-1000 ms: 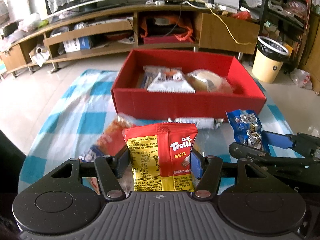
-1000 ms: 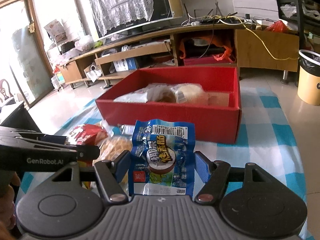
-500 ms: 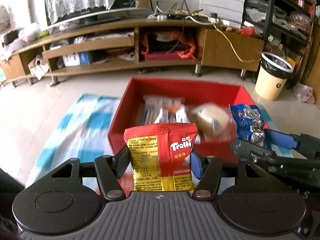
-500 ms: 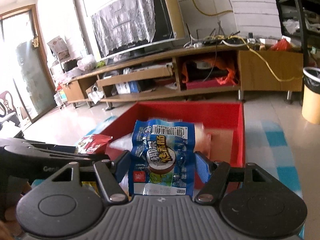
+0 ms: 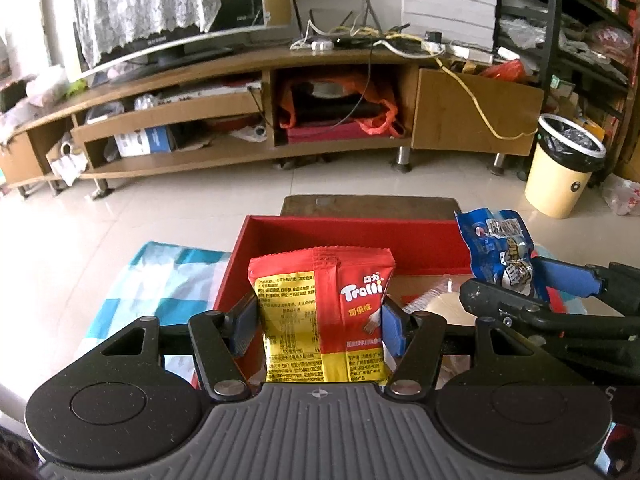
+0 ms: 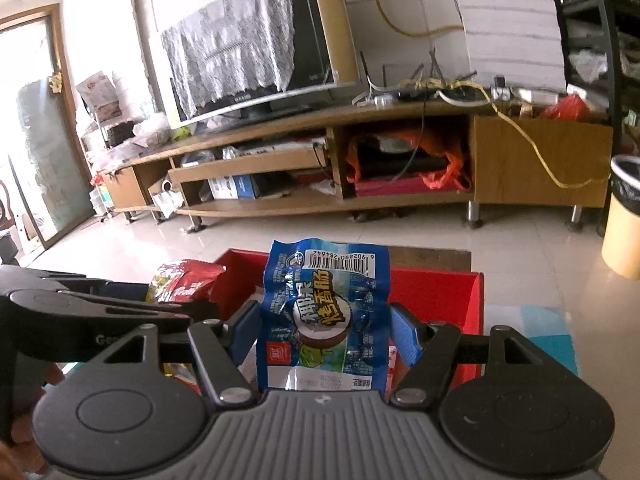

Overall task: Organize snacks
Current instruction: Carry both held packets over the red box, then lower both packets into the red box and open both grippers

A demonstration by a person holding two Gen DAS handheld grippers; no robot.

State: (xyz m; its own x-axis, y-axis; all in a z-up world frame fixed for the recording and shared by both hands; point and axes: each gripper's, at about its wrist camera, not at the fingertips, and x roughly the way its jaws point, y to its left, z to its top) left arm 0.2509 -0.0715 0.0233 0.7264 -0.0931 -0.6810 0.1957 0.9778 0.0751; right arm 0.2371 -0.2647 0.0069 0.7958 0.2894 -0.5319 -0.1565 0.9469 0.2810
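2 grippers had carried their packets forward over the red box [image 5: 424, 240], so both drops looked close. The left gripper [image 5: 318, 322] pinched the red Trolli packet [image 5: 324, 312]; the right gripper [image 6: 323, 330] clamped the blue sausage packet [image 6: 324, 312] above it.

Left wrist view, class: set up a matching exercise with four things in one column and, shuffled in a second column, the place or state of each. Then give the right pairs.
Things:
1. red Trolli packet
2. blue snack packet
3. red box
4. waste bin

Places or states:
A. on the floor, far right, lined with a bag
B. clamped in the left gripper
C. on the checked cloth, below both grippers
D. clamped in the right gripper

Pairs: 1-B, 2-D, 3-C, 4-A
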